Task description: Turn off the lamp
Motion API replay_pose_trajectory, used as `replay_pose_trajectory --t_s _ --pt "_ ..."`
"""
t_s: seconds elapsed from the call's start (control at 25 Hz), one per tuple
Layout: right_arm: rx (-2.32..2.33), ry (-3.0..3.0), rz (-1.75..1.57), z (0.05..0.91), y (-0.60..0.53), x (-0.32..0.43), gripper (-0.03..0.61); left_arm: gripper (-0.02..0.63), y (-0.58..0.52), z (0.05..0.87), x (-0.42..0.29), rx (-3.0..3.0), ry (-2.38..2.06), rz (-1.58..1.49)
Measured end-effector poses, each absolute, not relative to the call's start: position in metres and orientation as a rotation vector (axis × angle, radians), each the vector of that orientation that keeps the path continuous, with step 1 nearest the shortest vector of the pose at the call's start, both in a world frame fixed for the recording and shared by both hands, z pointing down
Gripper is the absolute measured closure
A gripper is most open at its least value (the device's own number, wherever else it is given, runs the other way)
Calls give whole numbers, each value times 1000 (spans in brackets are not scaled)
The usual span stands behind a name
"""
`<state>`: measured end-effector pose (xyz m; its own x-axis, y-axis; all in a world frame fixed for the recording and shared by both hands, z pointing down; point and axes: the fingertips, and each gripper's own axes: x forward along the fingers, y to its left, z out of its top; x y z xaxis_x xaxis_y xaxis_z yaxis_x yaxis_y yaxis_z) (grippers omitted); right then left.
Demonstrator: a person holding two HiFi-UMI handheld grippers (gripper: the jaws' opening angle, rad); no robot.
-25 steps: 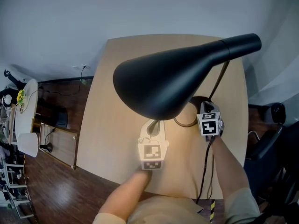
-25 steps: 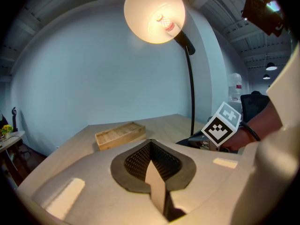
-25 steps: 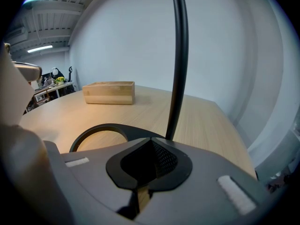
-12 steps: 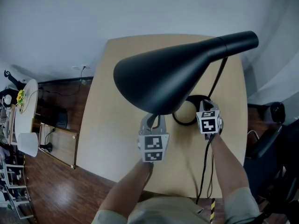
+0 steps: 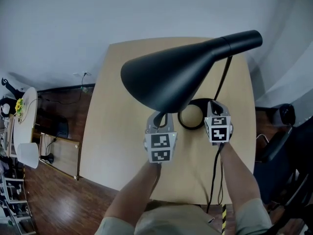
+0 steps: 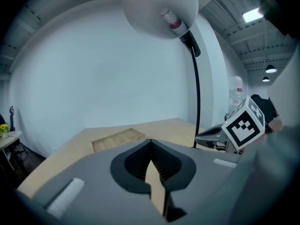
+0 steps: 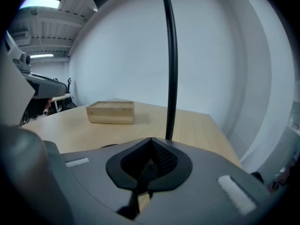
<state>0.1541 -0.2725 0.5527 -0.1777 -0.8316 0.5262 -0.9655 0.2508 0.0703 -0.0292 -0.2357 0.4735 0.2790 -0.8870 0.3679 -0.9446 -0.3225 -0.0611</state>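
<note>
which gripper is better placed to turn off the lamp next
Probably the right. The right gripper sits by the base, with the stem straight ahead of its shut jaws. The left gripper, also shut, has the stem off to its right. Where the lamp switches off is not visible.

Pale blue-grey wall (image 5: pixel 73 18), light wooden table (image 5: pixel 107 141) in front of it, dark plank floor (image 5: pixel 58 199) below, small white round table (image 5: pixel 30 102) far left, shallow wooden box (image 7: pixel 110 112) on the tabletop, ceiling strip light (image 7: pixel 40 3) overhead

Left tool (image 5: pixel 160 119) and right tool (image 5: pixel 215 105) flank the lamp (image 5: pixel 171 77) base.
</note>
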Motion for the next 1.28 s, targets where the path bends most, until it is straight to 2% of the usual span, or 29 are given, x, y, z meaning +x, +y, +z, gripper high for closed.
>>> replay_pose_trajectory --t_s 0.56,1.28 --pt "1866 -2157 226 429 -150 123 580 614 -147 428 -52 2496 -1645 400" --pt "2038 -2151 102 357 107 2 580 614 51 378 -140 2698 -1516 247"
